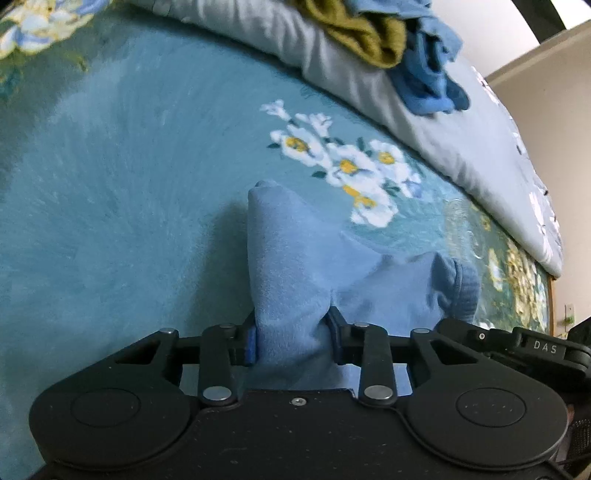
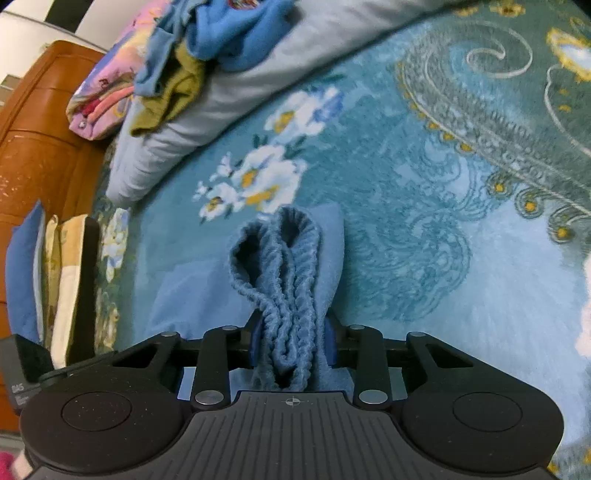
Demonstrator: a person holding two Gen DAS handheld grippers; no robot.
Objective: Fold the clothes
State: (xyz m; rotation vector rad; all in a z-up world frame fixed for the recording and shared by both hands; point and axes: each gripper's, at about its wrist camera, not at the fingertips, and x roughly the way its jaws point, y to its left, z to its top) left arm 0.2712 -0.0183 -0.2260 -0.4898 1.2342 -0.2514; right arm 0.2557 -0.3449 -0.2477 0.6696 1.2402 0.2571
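Two grippers are seen, one per view, and each is clamped on the same light blue garment (image 1: 288, 258). In the left wrist view, the left gripper (image 1: 291, 338) is closed on a smooth fleece fold, which is pinched between the blue pads and rises as a peak beyond the fingertips; the rest of the cloth is spread to the right, where a ribbed edge (image 1: 467, 291) is visible near the right gripper's black body (image 1: 517, 343). In the right wrist view, the right gripper (image 2: 293, 341) is closed on the ribbed band (image 2: 284, 273) of that garment, which is bunched into several folds between the pads and loops out ahead of the fingers. The garment is held over a teal floral blanket (image 1: 129, 184) covering the bed. One folded grey quilt (image 1: 369, 81) is laid along the far side of the blanket, and on it one heap of clothes is piled: at least one olive green piece (image 1: 369, 33) and blue pieces (image 1: 432, 77). One pink patterned bundle (image 2: 99, 99) is seen beside the heap in the right wrist view, against one brown wooden headboard (image 2: 40, 147). How many blue pieces the heap holds cannot be told.
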